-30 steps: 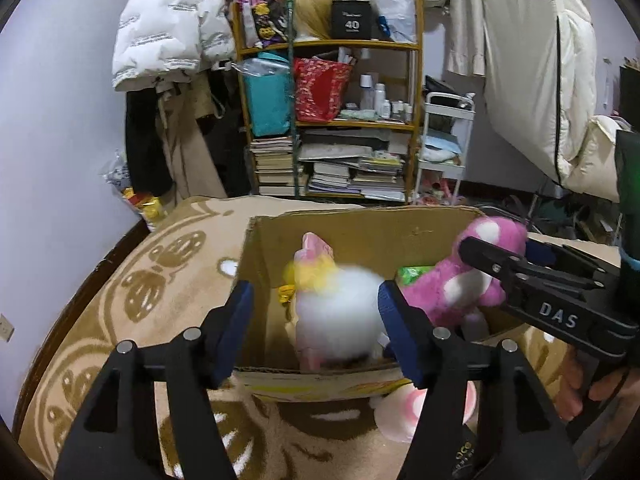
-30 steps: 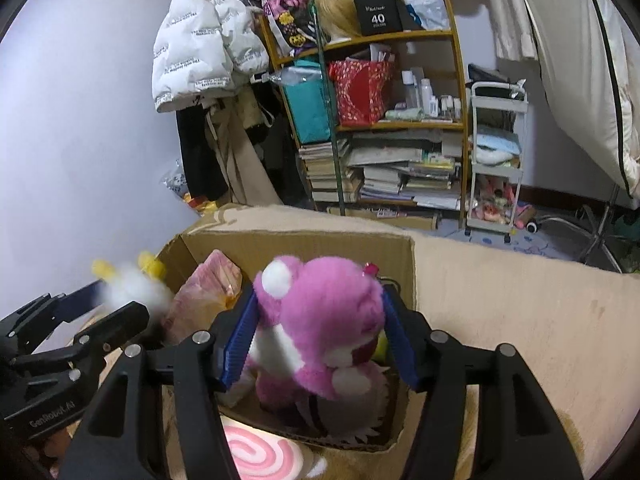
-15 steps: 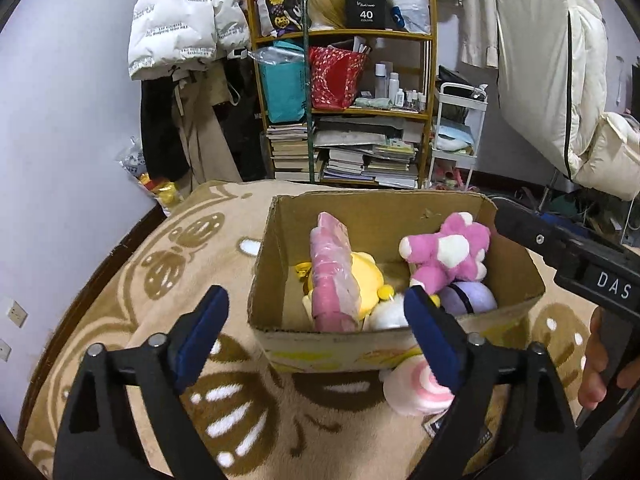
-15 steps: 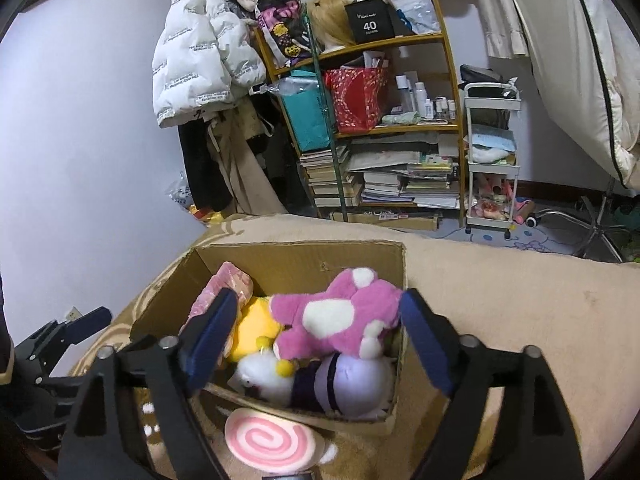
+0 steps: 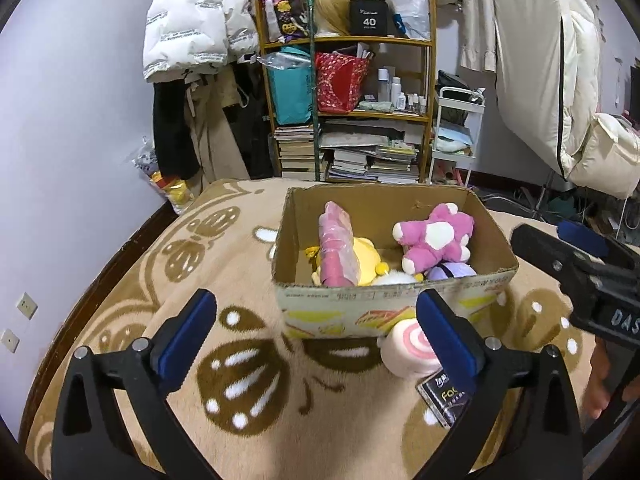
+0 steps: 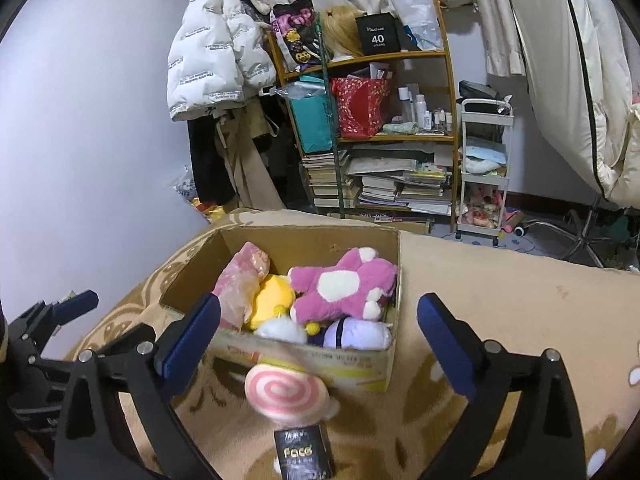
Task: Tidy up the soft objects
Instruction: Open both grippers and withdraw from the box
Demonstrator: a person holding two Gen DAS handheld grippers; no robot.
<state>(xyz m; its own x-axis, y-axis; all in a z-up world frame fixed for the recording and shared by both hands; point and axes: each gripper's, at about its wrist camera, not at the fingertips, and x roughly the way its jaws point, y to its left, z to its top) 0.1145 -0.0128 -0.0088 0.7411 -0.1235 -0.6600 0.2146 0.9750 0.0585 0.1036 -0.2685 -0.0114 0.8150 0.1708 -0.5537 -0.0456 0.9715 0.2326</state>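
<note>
An open cardboard box [image 5: 384, 300] [image 6: 312, 364] stands on the patterned blanket. Inside lie a pink-and-white plush bear [image 5: 434, 238] [image 6: 340, 286], a yellow plush [image 5: 366, 258] [image 6: 272, 300], a pink wrapped bundle [image 5: 338, 250] [image 6: 240, 280], a white fluffy toy [image 6: 280, 330] and a purple plush [image 6: 356, 334]. A pink spiral lollipop plush [image 5: 406, 350] [image 6: 286, 392] lies in front of the box. My left gripper [image 5: 316, 332] is open and empty, short of the box. My right gripper [image 6: 318, 332] is open and empty, above the lollipop plush.
A small black box [image 6: 304, 454] [image 5: 444, 398] labelled "Face" lies in front of the lollipop plush. A shelf [image 5: 352, 92] of books and bags, hanging coats and a white trolley [image 5: 454, 136] stand behind the bed. The wall is to the left.
Both grippers opened, let the white fluffy toy and the pink bear drop into the box, and pulled back toward me and up.
</note>
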